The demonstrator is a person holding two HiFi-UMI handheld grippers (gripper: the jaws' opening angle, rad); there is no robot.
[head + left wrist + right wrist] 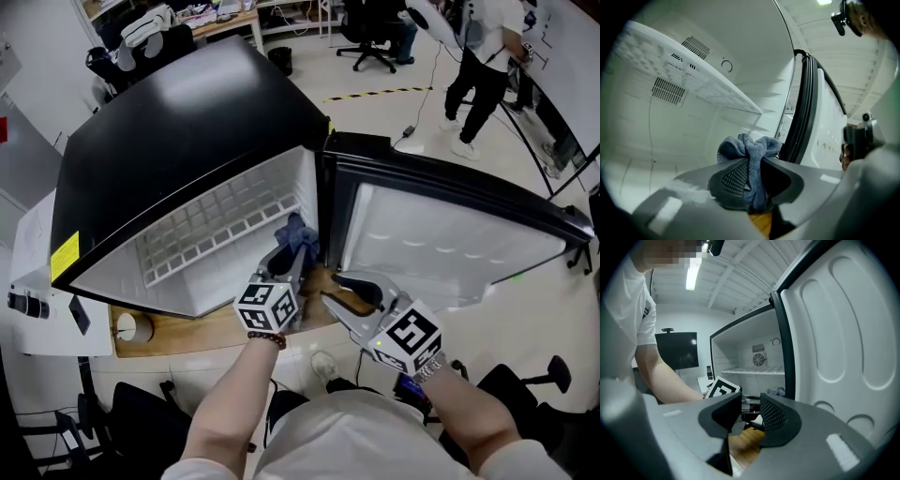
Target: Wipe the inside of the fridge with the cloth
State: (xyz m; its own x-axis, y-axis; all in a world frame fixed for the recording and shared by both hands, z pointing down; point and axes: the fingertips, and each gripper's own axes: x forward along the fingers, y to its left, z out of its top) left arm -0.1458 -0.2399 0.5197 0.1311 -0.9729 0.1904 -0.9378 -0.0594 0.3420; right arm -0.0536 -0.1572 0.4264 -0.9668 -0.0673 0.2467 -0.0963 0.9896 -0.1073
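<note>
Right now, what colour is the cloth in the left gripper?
Greyish blue cloth, clearest in the left gripper view.

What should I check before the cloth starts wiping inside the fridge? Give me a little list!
1. The door of the fridge is open: ok, it stands wide open.
2. The cloth is held: ok, the left gripper has its fingers pinched on it.
3. The cloth touches a wall of the fridge: cannot tell.
4. The shelf is out of the way: ok, it sits above the cloth.
5. The right gripper is free: ok, its fingers are apart with nothing between them, and it is outside the fridge beside the door.
</note>
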